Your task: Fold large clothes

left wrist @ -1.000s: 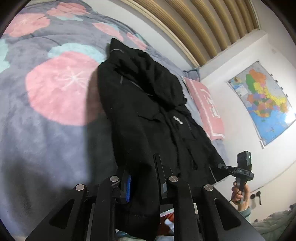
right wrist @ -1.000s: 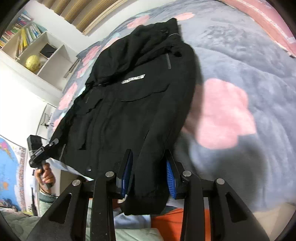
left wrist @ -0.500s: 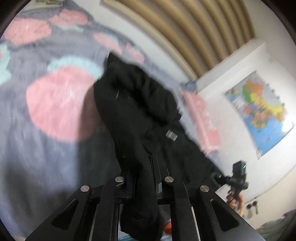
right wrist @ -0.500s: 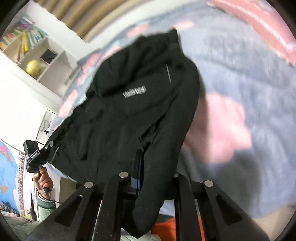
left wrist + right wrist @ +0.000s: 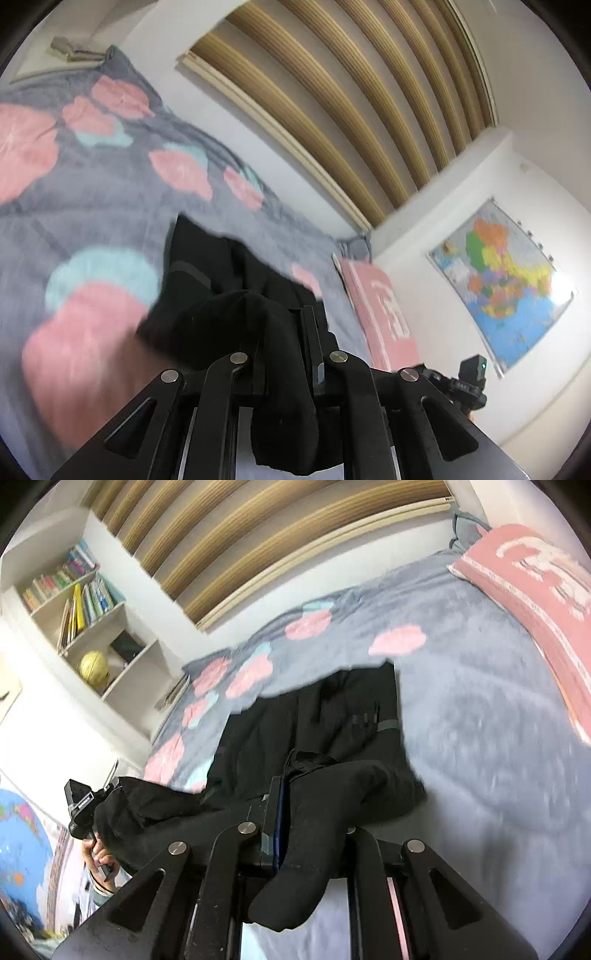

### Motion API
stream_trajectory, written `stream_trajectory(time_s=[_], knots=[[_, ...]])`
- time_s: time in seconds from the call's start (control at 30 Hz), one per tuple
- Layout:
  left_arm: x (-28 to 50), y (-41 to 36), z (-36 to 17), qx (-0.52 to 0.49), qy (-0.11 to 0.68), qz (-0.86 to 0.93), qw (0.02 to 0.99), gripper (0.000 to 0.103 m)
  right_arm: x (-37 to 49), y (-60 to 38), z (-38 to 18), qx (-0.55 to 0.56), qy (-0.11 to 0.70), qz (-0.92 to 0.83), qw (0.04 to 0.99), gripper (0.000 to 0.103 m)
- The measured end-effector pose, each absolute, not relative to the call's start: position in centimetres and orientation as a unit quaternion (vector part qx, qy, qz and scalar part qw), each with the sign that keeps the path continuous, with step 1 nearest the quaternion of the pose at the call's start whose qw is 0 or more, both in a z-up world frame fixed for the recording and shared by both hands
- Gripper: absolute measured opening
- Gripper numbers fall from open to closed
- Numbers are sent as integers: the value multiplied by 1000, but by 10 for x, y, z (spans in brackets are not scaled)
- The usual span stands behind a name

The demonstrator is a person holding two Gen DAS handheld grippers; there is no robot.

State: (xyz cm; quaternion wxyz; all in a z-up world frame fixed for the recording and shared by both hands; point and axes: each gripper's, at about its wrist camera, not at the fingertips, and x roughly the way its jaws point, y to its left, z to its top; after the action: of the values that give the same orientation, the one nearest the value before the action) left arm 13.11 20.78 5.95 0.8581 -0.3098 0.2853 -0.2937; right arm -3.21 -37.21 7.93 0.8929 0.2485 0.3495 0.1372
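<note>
Now | left tongs (image 5: 284, 354): clamped tight on black jacket (image 5: 229, 295) hem | right tongs (image 5: 314, 823): clamped tight on same hem | jacket: near edge raised, rest lying on bed (image 5: 480, 738)

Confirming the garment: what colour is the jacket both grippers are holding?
Black; the jacket shows best in the right wrist view.

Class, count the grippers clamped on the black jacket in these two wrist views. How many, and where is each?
2. The left gripper pinches one bunched part of the black jacket; the right gripper pinches another. The jacket's far end lies on the bed.
</note>
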Motion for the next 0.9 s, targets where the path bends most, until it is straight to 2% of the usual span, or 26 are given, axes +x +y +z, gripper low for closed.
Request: stream_trajectory(time_s=[0.13,0.33,0.47,0.53,0.67,0.73,0.9], knots=[[192,195,62,-315,288,-273,862,13,21,-388,89,270,351,129,887,16],[289,163,42,-303,307,-248,867,15,117,-411,69,280,374,119,876,16],[367,136,3,-281,343,-218,869,18,202,-432,21,316,415,86,849,16],[407,119,-32,-258,398,-180,862,19,236,-439,-17,339,449,65,824,18],[443,102,-102,-259,488,-168,816,19,272,-443,-90,391,505,46,768,19],[447,107,-111,-279,500,-175,801,19,277,-443,-106,414,517,38,748,20],[444,128,-88,-285,544,-192,766,24,266,-459,-74,441,531,30,723,27]])
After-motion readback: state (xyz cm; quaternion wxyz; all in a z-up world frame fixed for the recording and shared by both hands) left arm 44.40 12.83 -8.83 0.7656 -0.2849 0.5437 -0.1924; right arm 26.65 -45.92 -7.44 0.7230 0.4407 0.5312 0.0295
